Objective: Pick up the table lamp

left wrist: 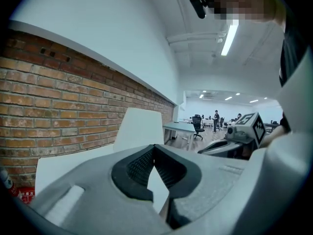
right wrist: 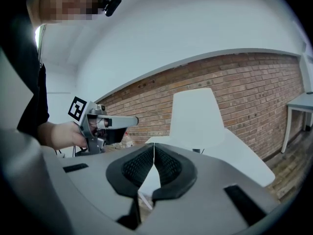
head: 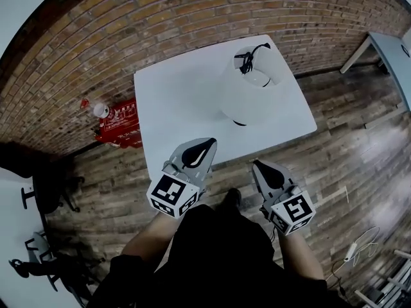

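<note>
- Head view puts the left gripper point(head: 207, 145) and the right gripper point(head: 257, 166) side by side at the near edge of the white table point(head: 170, 101). Both point away from the person, toward the far side.
- Left gripper view shows its jaws pressed together at the tips, with nothing between them.
- Right gripper view shows the same for that gripper: its jaws meet tip to tip and are empty.
- The table lamp point(head: 253, 88) stands on the far right part of the table, well apart from both grippers and nearer the right one.
- It has a plain white shade shaped like a cone, narrow at the top and wider at the bottom.
- The open top of the shade shows a black fitting and cord inside.
- A small dark base point(head: 239, 122) peeks out under the near rim of the shade.
- The lamp is upright, with its long axis vertical and the narrow open end facing up. Both gripper views show it standing straight on the table.
- A brick wall point(head: 160, 24) runs past the far edge of the table.
- A red box point(head: 119, 124) lies on the wood floor point(head: 347, 127) to the left of the table, by the wall.
</note>
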